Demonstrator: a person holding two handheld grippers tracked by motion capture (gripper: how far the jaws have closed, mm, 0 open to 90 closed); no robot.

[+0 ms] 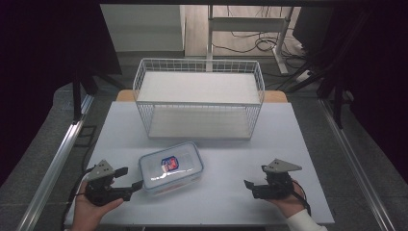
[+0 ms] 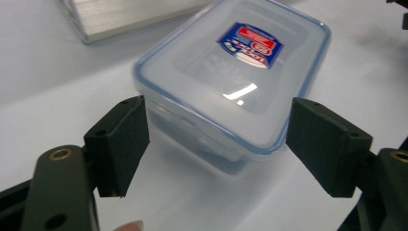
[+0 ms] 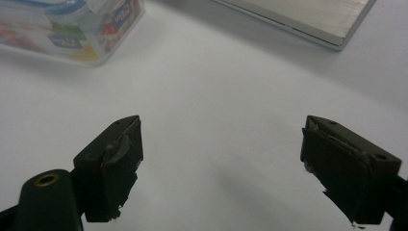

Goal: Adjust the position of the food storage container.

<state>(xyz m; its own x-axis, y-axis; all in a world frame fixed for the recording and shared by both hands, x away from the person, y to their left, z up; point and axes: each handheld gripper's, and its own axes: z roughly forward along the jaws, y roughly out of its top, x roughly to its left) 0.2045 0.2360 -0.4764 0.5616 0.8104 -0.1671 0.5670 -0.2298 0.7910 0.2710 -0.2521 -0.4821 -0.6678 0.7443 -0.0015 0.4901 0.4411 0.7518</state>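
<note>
Container (image 1: 171, 167), a clear lidded plastic box with a red and blue label, is lying on the table (image 1: 231, 149) toward the near left corner, in front of the white wire basket (image 1: 199, 96). I am lining up my left gripper (image 1: 131, 179) on its near left end; in the left gripper view the jaws are standing wide on either side of that corner, pads apart from the walls, gripping nothing. My right gripper (image 1: 250, 185) is hovering over bare table near the near right corner, jaws also wide and empty, well apart from the box. I am judging this as the approach before the grasp: next I need to push the left gripper further around the box, then close.
</note>
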